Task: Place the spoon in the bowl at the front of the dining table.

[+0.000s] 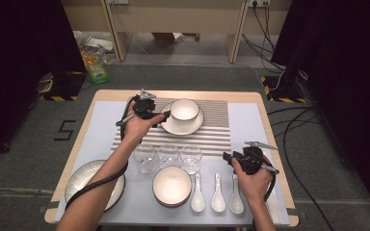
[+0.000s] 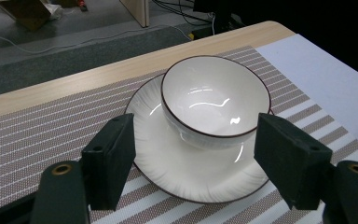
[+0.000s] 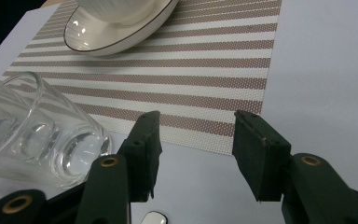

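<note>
A white bowl (image 2: 214,100) with a thin dark rim is sitting upright in the middle of a white plate (image 2: 168,163) with the same dark edge, and its glossy inside is catching the light. In the high view the pair is lying in the upper centre of the frame, on a striped placemat (image 1: 217,130).

The placemat is resting on a pale blue sheet that is covering the wooden counter (image 1: 125,95). Toward the lower centre of the high view, three clear glasses (image 1: 168,156) are standing in a row, with a smaller stack of bowls (image 1: 172,186) just below them and three white spoons (image 1: 217,192) lying side by side to its right. A large plate (image 1: 79,178) is sitting at the lower left. Grey carpet is surrounding the counter, with dark curtains at both sides and cables trailing at the upper right.

The left claw (image 1: 164,118) is reaching in from the left, level with the plate and just beside its rim; its jaws are standing wide apart with nothing between them, framing the bowl in the left gripper view. The right claw (image 1: 226,156) is hovering at the lower right, pointing left toward the glasses, its jaws also standing apart and empty.
</note>
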